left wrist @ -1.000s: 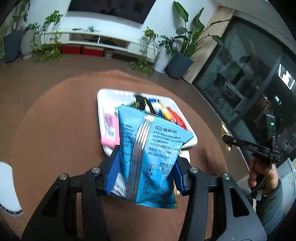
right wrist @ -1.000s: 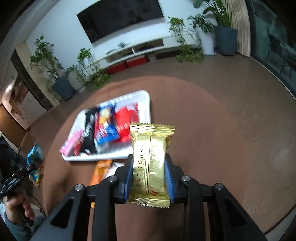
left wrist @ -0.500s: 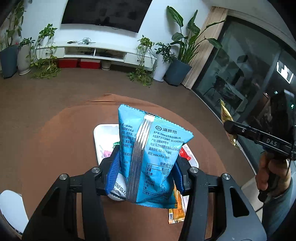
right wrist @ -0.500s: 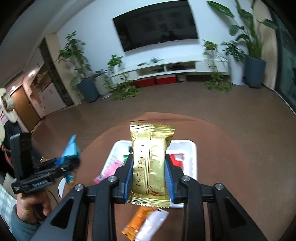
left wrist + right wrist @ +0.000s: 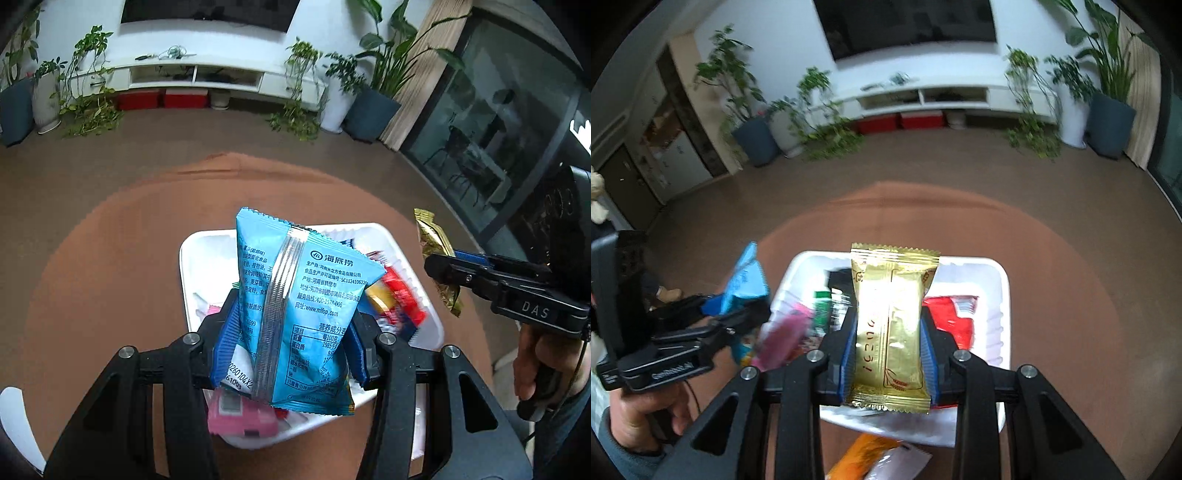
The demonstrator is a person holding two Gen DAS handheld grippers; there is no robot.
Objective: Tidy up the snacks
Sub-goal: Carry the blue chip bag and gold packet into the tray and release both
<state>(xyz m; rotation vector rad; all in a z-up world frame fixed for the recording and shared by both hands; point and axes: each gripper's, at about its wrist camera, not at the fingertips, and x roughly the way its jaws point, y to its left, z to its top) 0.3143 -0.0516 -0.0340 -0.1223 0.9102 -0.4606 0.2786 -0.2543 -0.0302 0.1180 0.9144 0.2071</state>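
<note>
The left gripper [image 5: 290,343] is clamped on a light-blue foil snack pouch with a silver back seam [image 5: 295,306], held upright above the white rectangular plastic tray [image 5: 192,258]. The right gripper [image 5: 888,354] is clamped on a gold foil-wrapped snack bar [image 5: 890,325], also upright and over the tray [image 5: 1001,291].

Handling: both packets appear light and soft. The blue pouch is air-filled film and buckles under the pads; it is gripped across its lower half, which leaves the top free to sway. The gold bar is flatter and probably stiffer, gripped at its mid-to-lower section. Foil film is slippery, so grip across the body rather than on the crimped end seams. Contents may be brittle (avoid extra squeeze).

Container contents: the tray holds several packets lying loosely. A red packet [image 5: 951,321] lies on the right side, a pink packet [image 5: 786,332] on the left side, and a dark packet [image 5: 838,280] lies toward the far end. Further small wrappers sit between these, but blur prevents identifying them with confidence. Bare tray floor shows at the right edge.

Outside the tray, an orange packet [image 5: 860,458] and a whitish packet [image 5: 901,461] lie on the round brown table [image 5: 1071,277], just beside the near rim
</note>
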